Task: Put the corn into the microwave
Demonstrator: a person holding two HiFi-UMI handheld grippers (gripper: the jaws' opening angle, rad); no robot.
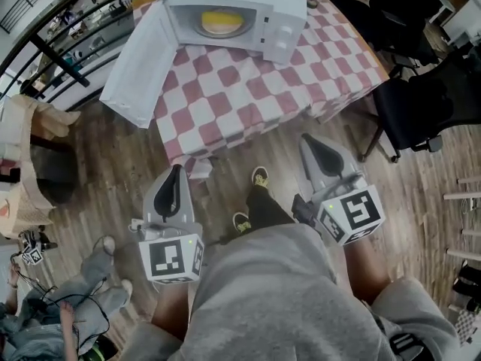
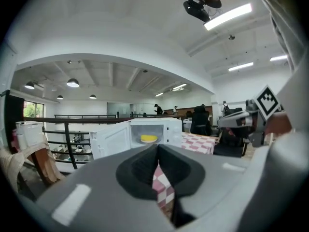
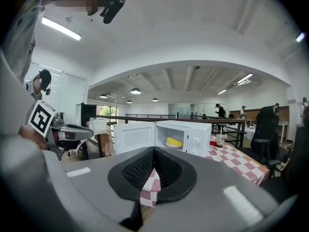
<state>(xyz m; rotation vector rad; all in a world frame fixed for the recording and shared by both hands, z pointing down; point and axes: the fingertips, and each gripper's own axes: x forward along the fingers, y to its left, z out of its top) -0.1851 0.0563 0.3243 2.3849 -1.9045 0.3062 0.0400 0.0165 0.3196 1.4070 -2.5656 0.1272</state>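
The corn (image 1: 222,22) lies inside the microwave (image 1: 284,10) on the checked table (image 1: 248,89), and the door (image 1: 143,62) is wide open. The left gripper (image 1: 177,171) and right gripper (image 1: 308,143) are held over the floor (image 1: 98,179), short of the table, the 2 pressed together and empty.

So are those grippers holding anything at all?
No. The left gripper and right gripper are both shut and empty; the yellow corn sits inside the white microwave.

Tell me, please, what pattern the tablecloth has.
Red-and-white checks; the tablecloth shows best in the head view.
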